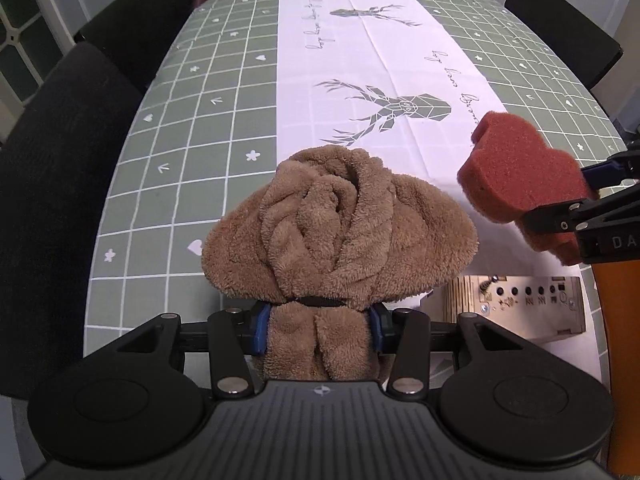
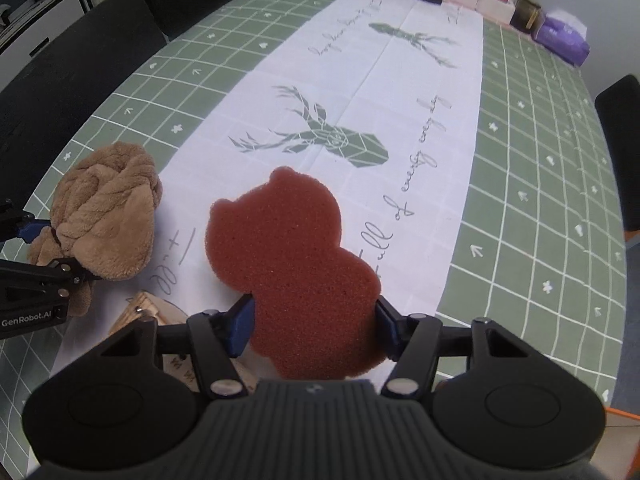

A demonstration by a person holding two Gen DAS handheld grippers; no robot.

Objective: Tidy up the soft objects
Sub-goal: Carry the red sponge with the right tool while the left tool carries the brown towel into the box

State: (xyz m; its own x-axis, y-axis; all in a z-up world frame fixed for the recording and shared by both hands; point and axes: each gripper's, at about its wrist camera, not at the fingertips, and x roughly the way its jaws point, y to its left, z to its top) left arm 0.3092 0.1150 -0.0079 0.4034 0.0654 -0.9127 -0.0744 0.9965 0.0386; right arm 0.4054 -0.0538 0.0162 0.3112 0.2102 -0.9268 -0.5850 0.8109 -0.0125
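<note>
In the left wrist view, the left gripper is clamped on the banded neck of a rolled brown plush towel, probably because that narrow waist gives the blue pads a firm hold, and it carries the bundle above the checked tablecloth. In the right wrist view, the right gripper pinches the lower lobe of a flat red bear-shaped sponge by its edges, held aloft just beside the towel over a small wooden box, which I judge may be their destination.
</note>
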